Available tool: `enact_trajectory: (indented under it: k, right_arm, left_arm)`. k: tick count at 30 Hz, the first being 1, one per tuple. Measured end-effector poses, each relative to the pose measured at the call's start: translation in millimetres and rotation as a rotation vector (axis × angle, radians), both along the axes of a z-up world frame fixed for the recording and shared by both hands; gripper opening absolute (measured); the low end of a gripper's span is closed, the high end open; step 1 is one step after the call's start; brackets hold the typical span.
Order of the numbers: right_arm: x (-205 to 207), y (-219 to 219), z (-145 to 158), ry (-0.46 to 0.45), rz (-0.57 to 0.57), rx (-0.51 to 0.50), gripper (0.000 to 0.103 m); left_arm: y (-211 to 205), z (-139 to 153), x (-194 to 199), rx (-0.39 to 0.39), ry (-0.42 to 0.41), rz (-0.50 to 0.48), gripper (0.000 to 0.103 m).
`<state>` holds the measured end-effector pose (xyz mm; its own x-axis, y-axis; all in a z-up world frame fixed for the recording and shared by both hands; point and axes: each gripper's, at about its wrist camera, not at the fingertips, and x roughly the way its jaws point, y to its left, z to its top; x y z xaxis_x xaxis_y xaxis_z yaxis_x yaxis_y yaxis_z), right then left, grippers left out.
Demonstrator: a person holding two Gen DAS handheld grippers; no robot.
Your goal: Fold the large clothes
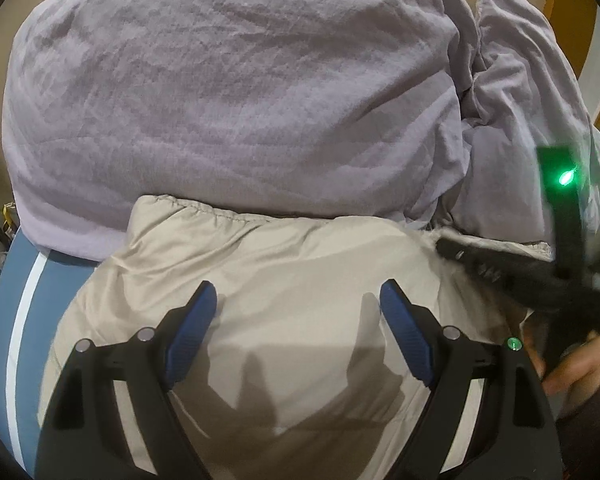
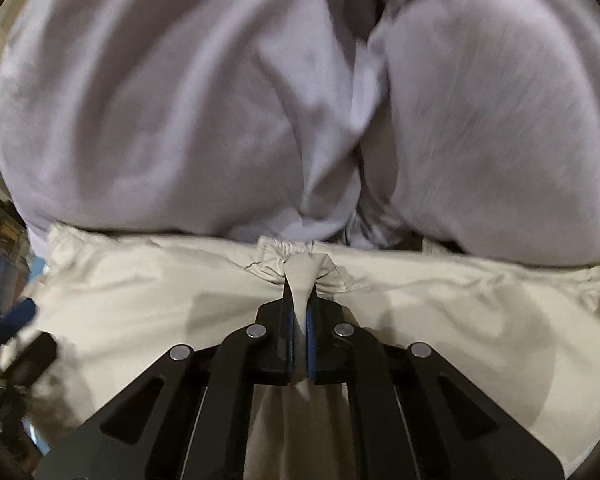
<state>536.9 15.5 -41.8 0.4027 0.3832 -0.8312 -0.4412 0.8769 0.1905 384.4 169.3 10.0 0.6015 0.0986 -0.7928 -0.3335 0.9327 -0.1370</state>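
Here my right gripper [image 2: 299,312] is clamped on a pinched ridge of the beige jacket [image 2: 140,300], while my left gripper [image 1: 298,300] hovers spread wide above that jacket, which lies against a rumpled lavender duvet [image 1: 228,92] on the blue sheet [image 1: 8,304]

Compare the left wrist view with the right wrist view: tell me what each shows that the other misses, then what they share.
Only the left wrist view shows the left gripper open above the beige garment, a blue sheet with a white stripe, and the person's hand on the other tool. Only the right wrist view shows the right gripper shut on a pinched fold of the beige garment near its gathered edge. Both show that garment lying in front of the lilac bedding.
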Motion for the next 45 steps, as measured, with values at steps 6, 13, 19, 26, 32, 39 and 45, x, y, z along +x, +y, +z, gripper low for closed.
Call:
enact_trajectory:
  k: [6,13,19,26,32,39,45]
  right_arm:
    - [-10.6,-13.1,9.8,-0.013,0.026,0.042,0.022]
    - [-32.9,-64.6,37.1,-0.068,-0.015,0.113,0.042]
    - [-37.5,-106.4,39.5,-0.111,-0.095,0.085,0.042]
    - [-44.5,-119.0,11.0,-0.101,-0.123,-0.009,0.042]
    - [-32.1,-113.7,-10.2,-0.139,-0.148,-0.082,0.036]
    - [-13.5,-110.3,-23.5,-0.143,-0.165,-0.091,0.025]
    - [-4.4,-104.7,-32.8,-0.155,-0.164,-0.089,0.025]
  left_arm:
    - [-4.5,-5.7,5.2,0.0,0.015,-0.012,0.084]
    - [-17.2,-4.6,4.4,0.004,0.012,-0.035,0.084]
    - [-25.5,-0.9,3.0,0.012,-0.003,-0.049,0.084]
    - [-36.3,-10.6,8.7,0.082,-0.009,-0.06,0.084]
    - [-23.4,-31.2,14.0,0.075,0.006,-0.031,0.085]
    - [-12.6,-45.6,25.6,0.076,0.01,-0.004,0.085]
    - [-6.5,-56.1,35.5,0.07,0.011,0.013,0.088]
